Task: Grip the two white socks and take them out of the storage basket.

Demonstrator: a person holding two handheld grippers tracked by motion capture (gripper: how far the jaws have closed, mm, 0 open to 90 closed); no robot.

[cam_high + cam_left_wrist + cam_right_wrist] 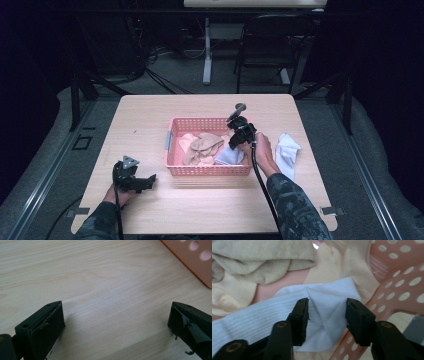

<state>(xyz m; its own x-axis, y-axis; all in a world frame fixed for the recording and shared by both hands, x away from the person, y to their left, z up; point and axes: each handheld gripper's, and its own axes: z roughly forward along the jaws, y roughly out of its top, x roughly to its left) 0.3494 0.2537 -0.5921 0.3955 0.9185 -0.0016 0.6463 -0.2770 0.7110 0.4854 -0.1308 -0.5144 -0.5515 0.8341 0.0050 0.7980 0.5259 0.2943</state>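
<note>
**Sock sorting: one out of the basket, a bunch to go**

Dark room, light wooden table (150, 115) with a pink basket (172, 150) sitting in the middle of it. Landmark for everything below is that basket.

Inside it there's a heap of tan and cream socks (202, 145), and at the near right corner of the basket a white sock (262, 315). The right gripper (327, 315) is dipped into that corner with its jaws half spread on either side of a raised fold of the white sock. The fabric sits between them, but I don't see the pads squeezing it yet, so not a real pinch so far.

Just to the right of the basket, out on the table, lies another white sock (287, 152), so my guess is one item is already out.

Over to the left of the basket, the left gripper (115, 322) rests low over bare wood with jaws wide apart, nothing in them.

Left to do, as I read it: close on the white sock, lift it out, then the whole tan pile.
</note>
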